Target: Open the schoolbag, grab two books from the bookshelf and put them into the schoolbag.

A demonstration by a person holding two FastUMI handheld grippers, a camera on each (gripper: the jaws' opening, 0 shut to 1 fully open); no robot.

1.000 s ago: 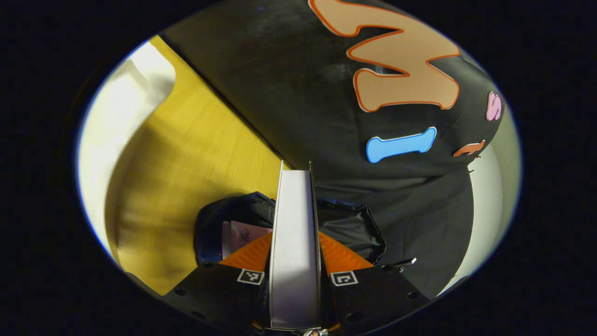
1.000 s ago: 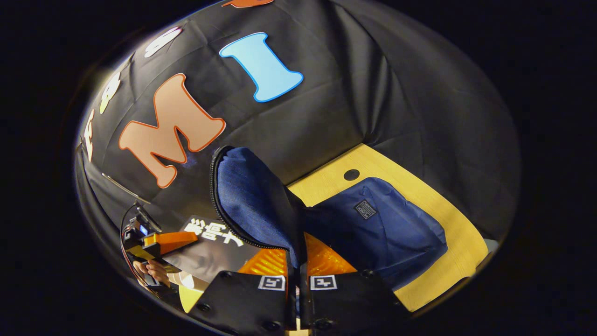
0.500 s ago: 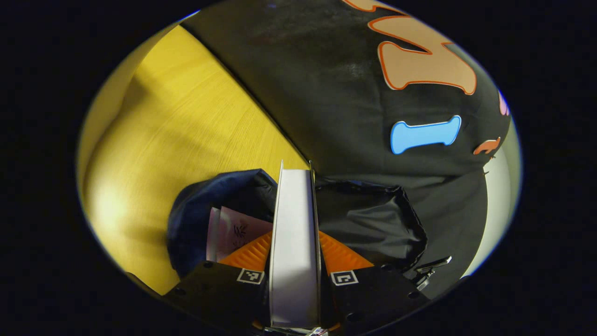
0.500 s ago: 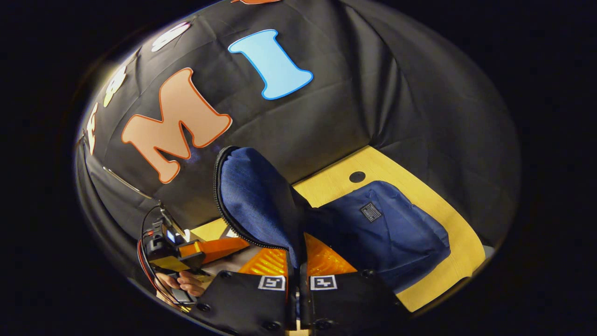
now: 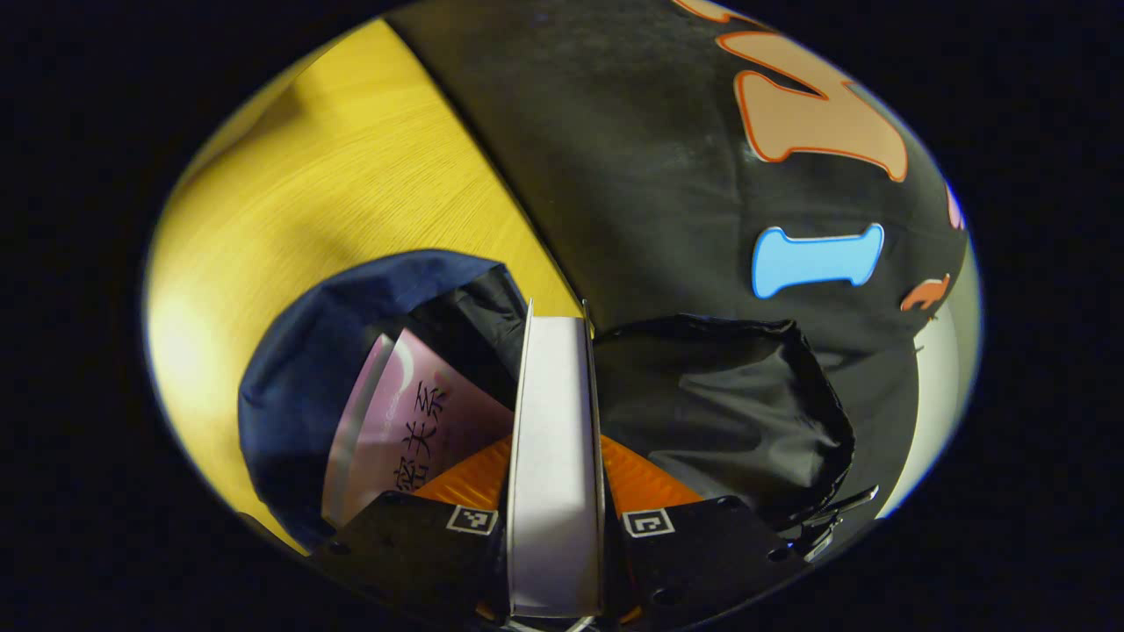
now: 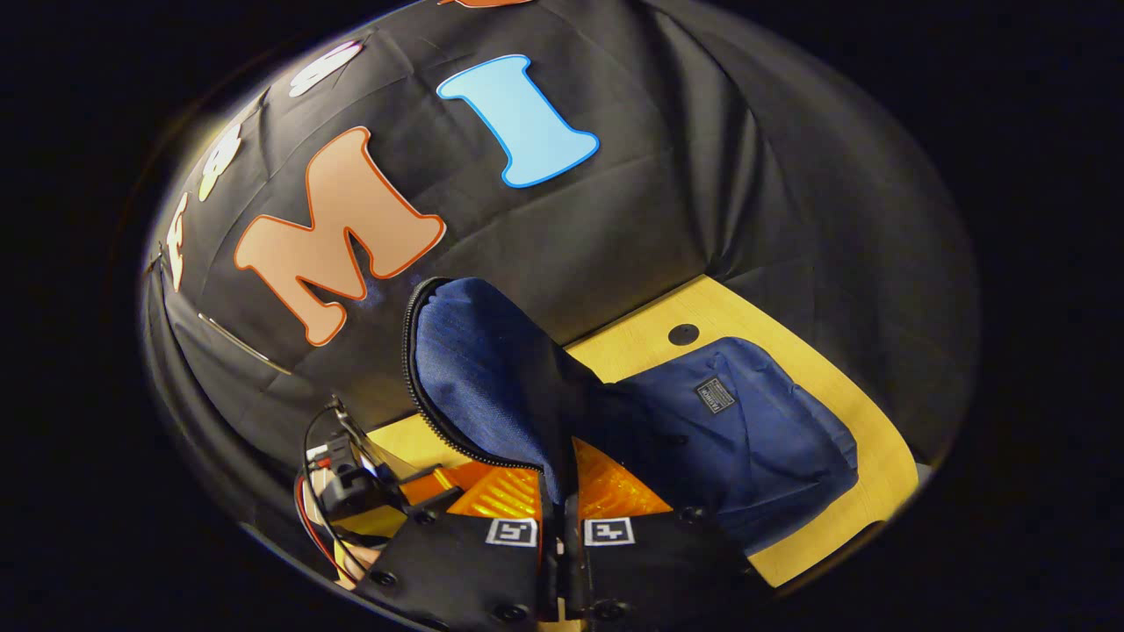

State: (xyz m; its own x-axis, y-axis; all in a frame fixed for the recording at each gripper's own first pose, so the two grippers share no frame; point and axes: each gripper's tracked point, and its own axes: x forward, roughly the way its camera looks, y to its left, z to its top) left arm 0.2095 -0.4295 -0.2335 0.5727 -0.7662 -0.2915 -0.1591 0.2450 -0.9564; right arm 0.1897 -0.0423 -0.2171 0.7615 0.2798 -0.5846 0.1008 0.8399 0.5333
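Note:
In the left gripper view my left gripper point(image 5: 556, 456) is shut on a thick book point(image 5: 555, 439), seen edge-on with its white page block toward me. Below it gapes the blue schoolbag point(image 5: 299, 369) with its black lining point(image 5: 720, 412). A pink book point(image 5: 413, 430) stands inside the bag at the left. In the right gripper view my right gripper point(image 6: 562, 478) is shut on the bag's blue flap point(image 6: 479, 377), holding it up by its zipper edge. The schoolbag body point(image 6: 746, 430) lies on the table. The left gripper point(image 6: 369, 491) shows at lower left of that view.
The bag rests on a yellow wooden table point(image 5: 334, 202) that meets the black cloth wall point(image 5: 632, 158). A round cable hole point(image 6: 682, 334) sits in the tabletop behind the bag.
My left gripper has come down with the thick book toward the bag's mouth; the opening and pink book now look larger. The right gripper keeps the flap raised.

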